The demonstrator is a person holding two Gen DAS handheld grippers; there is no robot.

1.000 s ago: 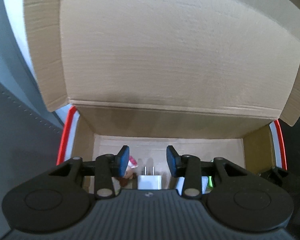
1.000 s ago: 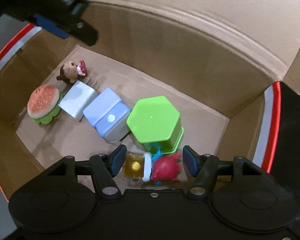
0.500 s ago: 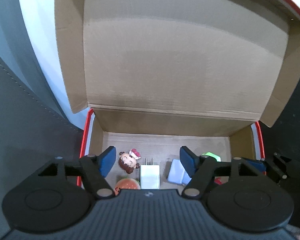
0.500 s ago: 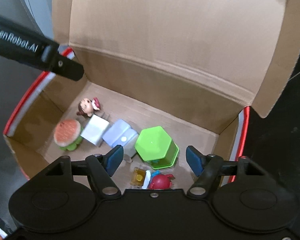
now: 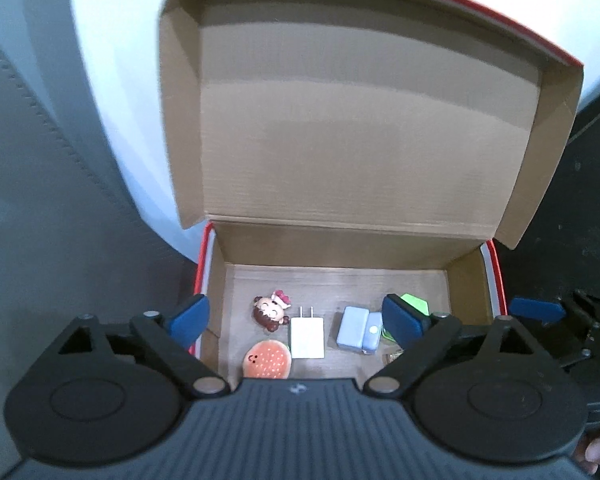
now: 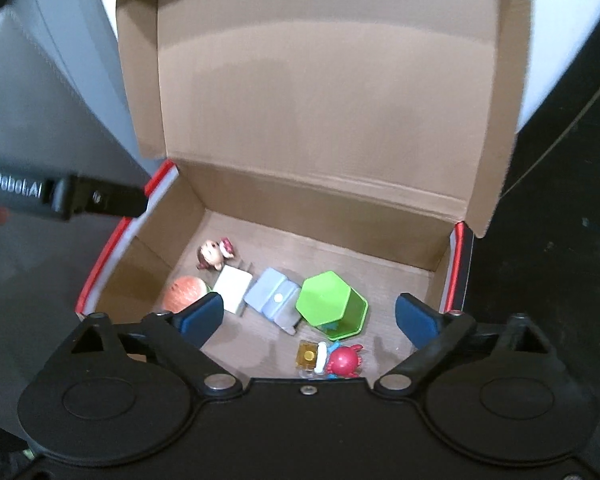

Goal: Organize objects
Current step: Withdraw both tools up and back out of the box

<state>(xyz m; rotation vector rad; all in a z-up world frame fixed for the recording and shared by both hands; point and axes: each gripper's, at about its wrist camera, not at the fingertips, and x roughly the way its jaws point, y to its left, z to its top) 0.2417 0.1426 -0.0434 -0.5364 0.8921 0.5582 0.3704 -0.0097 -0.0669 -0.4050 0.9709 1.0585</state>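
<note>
An open cardboard box (image 5: pixel 340 248) (image 6: pixel 312 216) with a red and white outside holds several small things: a doll head (image 5: pixel 270 309) (image 6: pixel 212 254), a burger toy (image 5: pixel 266 360) (image 6: pixel 184 298), a white charger plug (image 5: pixel 307 336) (image 6: pixel 233 286), a pale blue case (image 5: pixel 358 330) (image 6: pixel 272 294), a green hexagonal tub (image 6: pixel 330 304) (image 5: pixel 414 303), a red crab toy (image 6: pixel 342 362) and an amber block (image 6: pixel 308 356). My left gripper (image 5: pixel 296 318) is open and empty above the box's front. My right gripper (image 6: pixel 310 318) is open and empty above the box.
The box lid (image 5: pixel 360 120) stands upright at the back. A white round surface (image 5: pixel 112 60) lies behind the box, grey padded material (image 5: pixel 40 200) to the left, and a dark floor (image 6: pixel 560 240) to the right. The left gripper's body (image 6: pixel 60 198) crosses the right wrist view.
Both grippers have risen up and back out of the box. Both have opened wider. The things in the box have not moved.
</note>
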